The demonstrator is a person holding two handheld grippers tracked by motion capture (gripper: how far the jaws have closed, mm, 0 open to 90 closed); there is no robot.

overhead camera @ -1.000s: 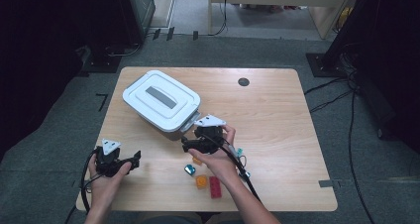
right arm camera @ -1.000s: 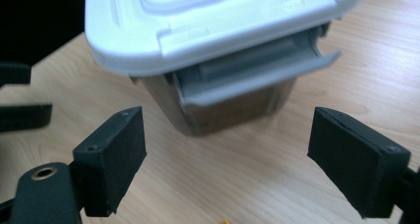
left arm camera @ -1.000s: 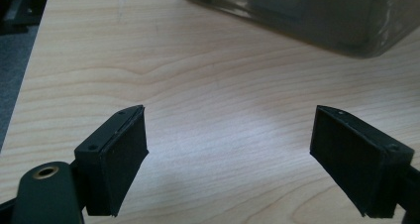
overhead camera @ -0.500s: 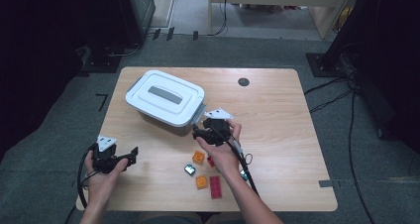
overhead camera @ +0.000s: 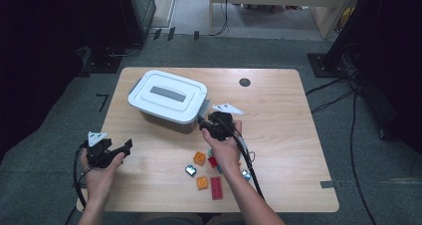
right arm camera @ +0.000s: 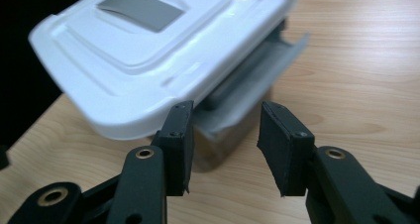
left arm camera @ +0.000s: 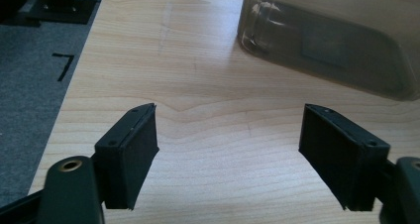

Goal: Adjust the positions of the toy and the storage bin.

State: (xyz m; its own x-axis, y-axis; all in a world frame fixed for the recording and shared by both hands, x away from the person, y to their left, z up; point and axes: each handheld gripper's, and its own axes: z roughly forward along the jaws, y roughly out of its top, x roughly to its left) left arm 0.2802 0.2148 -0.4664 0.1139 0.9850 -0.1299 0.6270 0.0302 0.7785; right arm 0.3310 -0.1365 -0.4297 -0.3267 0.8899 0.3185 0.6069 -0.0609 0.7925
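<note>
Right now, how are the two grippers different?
The right gripper is up at the white-lidded box's grey side latch, which sits between its jaws; the left gripper hovers over bare table with nothing between its jaws. The right gripper's jaws stand narrower than the left gripper's, though both have just been closing. Both are black, two-jawed and hand-held.

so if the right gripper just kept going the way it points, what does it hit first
Most likely the grey latch on the end of the white-lidded box; the right gripper has it just ahead, not yet touching.
</note>
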